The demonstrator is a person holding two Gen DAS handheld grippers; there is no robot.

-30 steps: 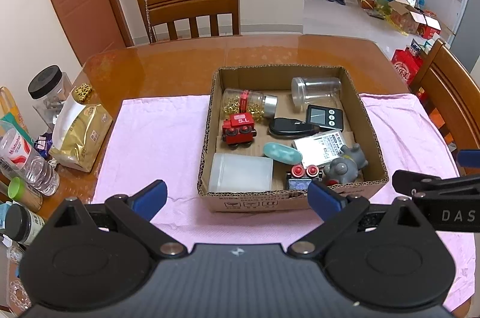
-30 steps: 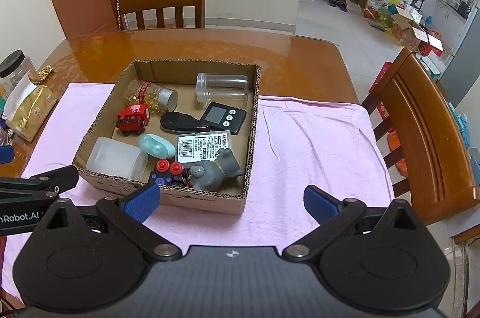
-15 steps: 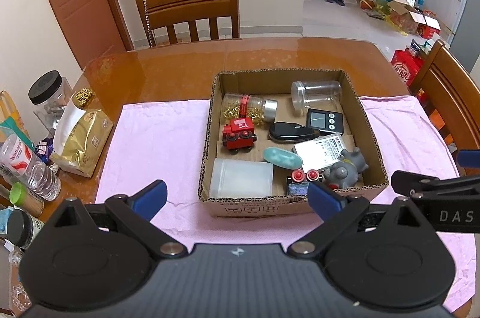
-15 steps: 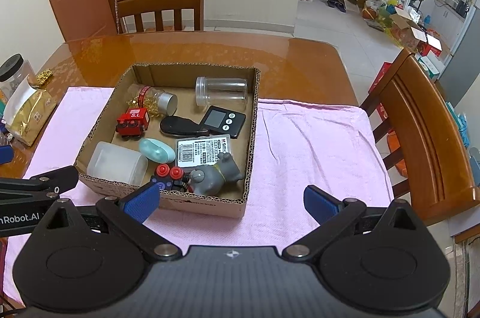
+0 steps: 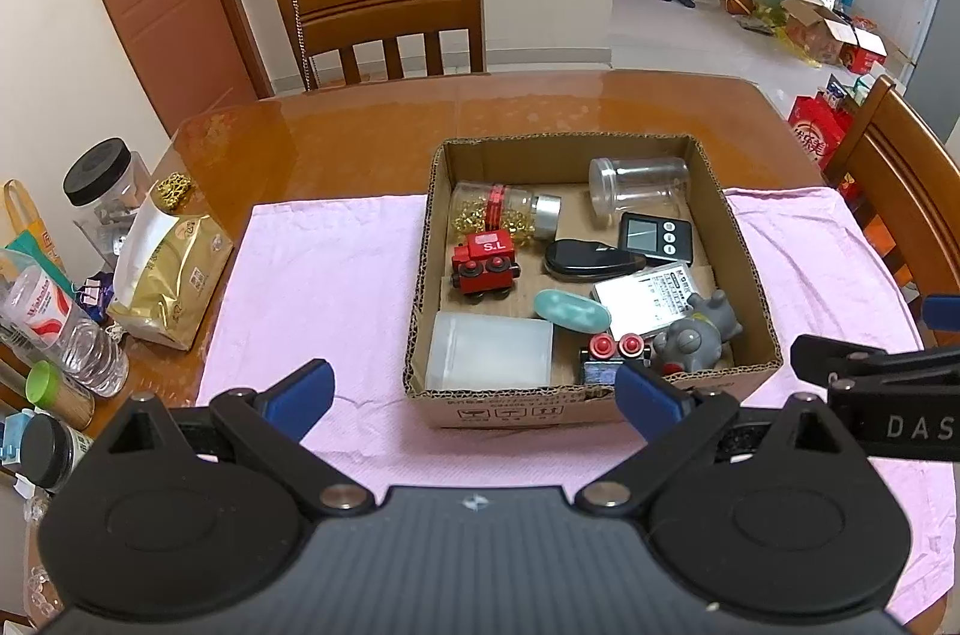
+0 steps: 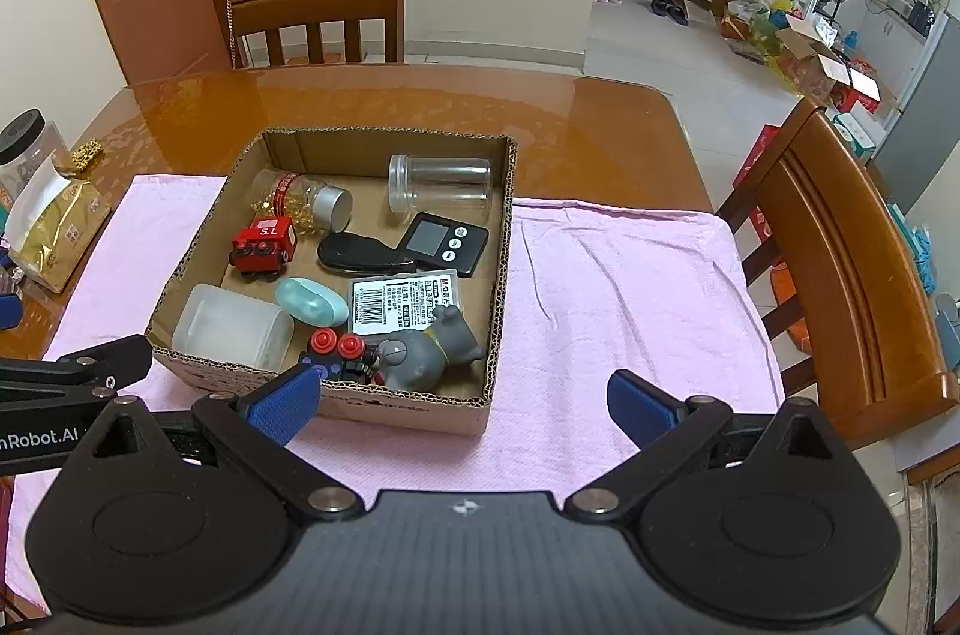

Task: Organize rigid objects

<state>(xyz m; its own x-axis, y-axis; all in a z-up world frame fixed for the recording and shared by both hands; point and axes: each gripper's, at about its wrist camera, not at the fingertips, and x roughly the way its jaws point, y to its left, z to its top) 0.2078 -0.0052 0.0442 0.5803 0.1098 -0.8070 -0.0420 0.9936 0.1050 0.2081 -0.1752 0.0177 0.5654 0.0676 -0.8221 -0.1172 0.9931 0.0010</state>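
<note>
**Cardboard box sits lower in both views; grippers idle**

Cardboard box (image 5: 591, 398) on the pink cloth (image 5: 324, 275) appears slightly lower and farther off than a second ago; its contents are unmoved. Left gripper (image 5: 474, 389) and right gripper (image 6: 462, 404) hover at its near side, fingers spread wide, holding nothing. Inside lie a red toy train (image 5: 485, 263) marked "S.L", a clear jar (image 5: 639, 184), a timer (image 5: 654, 237) and a grey figure (image 6: 429, 350). A gold bag (image 5: 168, 269) stands left of the cloth.
</note>
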